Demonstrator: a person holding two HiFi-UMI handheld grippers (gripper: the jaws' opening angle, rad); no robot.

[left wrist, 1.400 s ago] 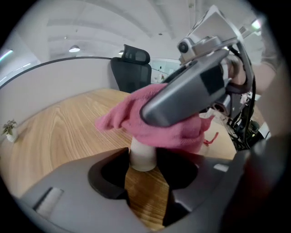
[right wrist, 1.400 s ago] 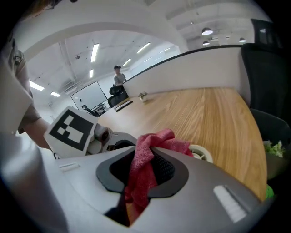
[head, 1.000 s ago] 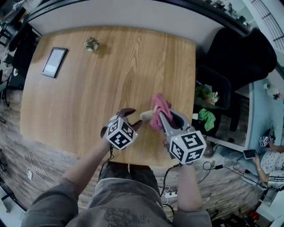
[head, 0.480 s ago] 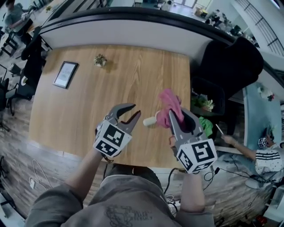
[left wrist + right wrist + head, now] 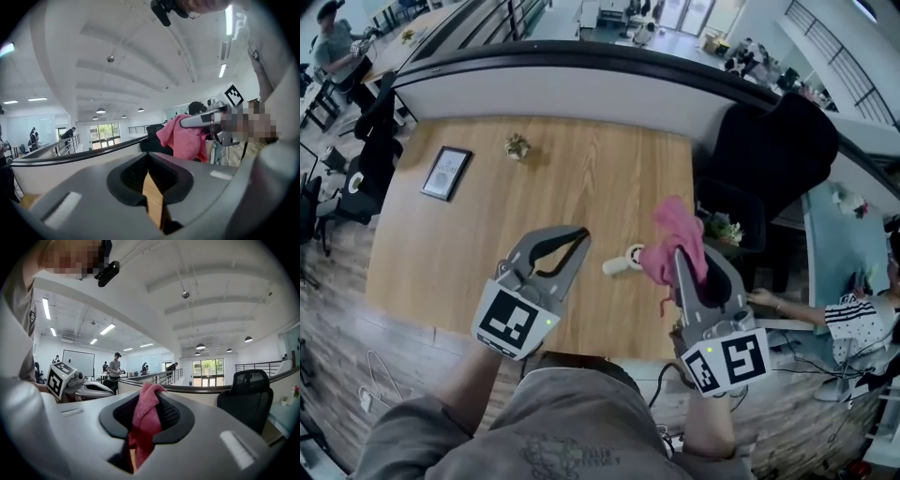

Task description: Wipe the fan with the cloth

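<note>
Pale wooden tabletop [image 5: 487, 225] is filling the head view, with a small white handheld fan [image 5: 622, 262] lying on its right side, untouched. Both tools are hanging above it. The left gripper [image 5: 579, 234] is carrying nothing; its jaws have just been closing and are meeting on air. The right gripper [image 5: 681, 257] is clamping a crumpled pink cloth [image 5: 677, 223], which is bunching out past its tips. As I am judging it, nothing is pinning the light fan — a wiping stroke could be shoving it toward the table's edge, or the thinly pinched cloth could be slipping free.
</note>
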